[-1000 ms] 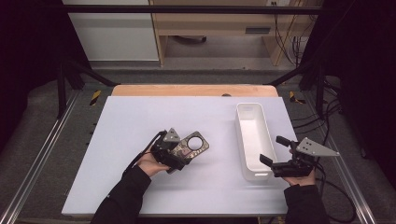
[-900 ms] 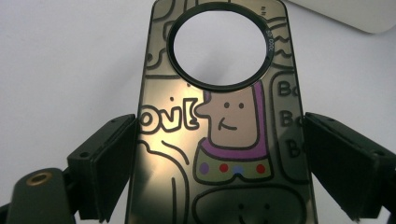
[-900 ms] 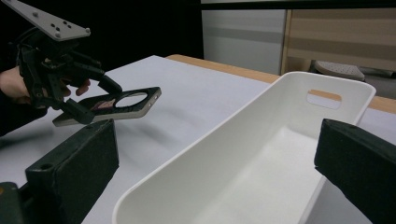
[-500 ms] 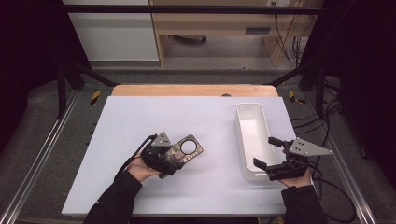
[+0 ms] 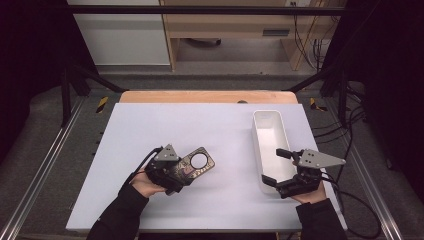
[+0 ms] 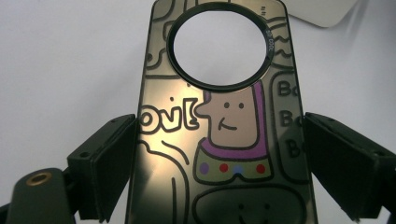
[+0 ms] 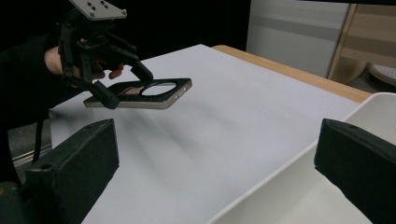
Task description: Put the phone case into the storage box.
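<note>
- High view: the left gripper [image 5: 186, 176] grasps a phone case [image 5: 196, 164] by its sides, near-left of the table's [image 5: 220, 130] middle; the right gripper [image 5: 276, 167] stands released, straddling the near end of a white bin [image 5: 270, 137].
- Left gripper view: the pads press the case's [image 6: 219, 116] long edges.
- Right gripper view: the case [image 7: 144, 93] hangs level just above the table [image 7: 224, 121].

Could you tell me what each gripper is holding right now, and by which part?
The left gripper clamps the phone case by its long side edges; the right gripper holds nothing.
</note>
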